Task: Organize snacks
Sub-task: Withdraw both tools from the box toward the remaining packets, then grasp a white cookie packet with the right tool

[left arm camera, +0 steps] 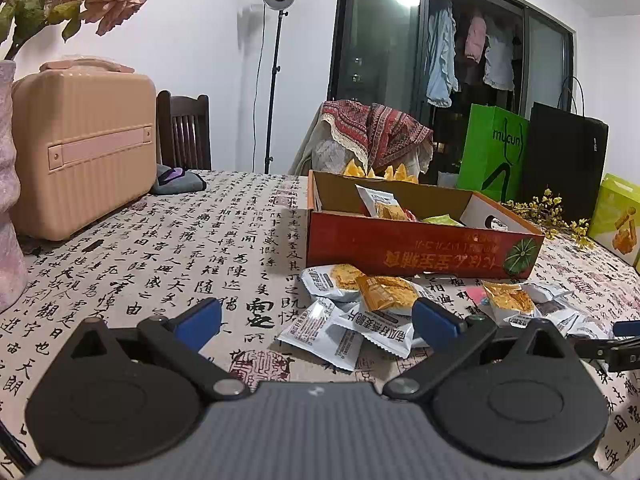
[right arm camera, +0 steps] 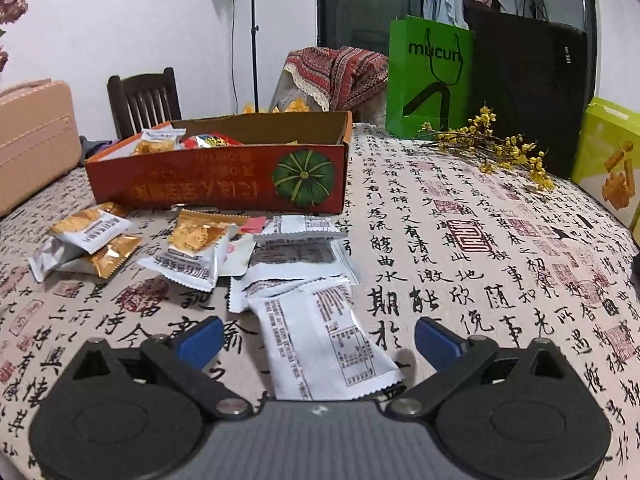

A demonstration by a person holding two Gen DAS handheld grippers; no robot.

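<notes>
Several snack packets lie scattered on the calligraphy tablecloth in front of an open red cardboard box [left arm camera: 420, 248] [right arm camera: 216, 184] that holds a few packets. My left gripper [left arm camera: 318, 324] is open just above the cloth, with a white packet [left arm camera: 324, 334] lying between its blue pads, which stand well clear of it. An orange-fronted packet [left arm camera: 386, 294] lies just beyond. My right gripper [right arm camera: 319, 342] is open too, low over a white packet [right arm camera: 324, 344] that lies back side up between its pads, untouched. More white and orange packets [right arm camera: 192, 248] are piled ahead and to the left.
A pink suitcase [left arm camera: 84, 148] and a vase [left arm camera: 8, 200] stand at the table's left. A green bag [right arm camera: 430, 76], a black bag [right arm camera: 528, 92], yellow dried flowers [right arm camera: 492, 152] and a lime box [right arm camera: 612, 160] sit at the right. A chair [left arm camera: 184, 132] stands behind.
</notes>
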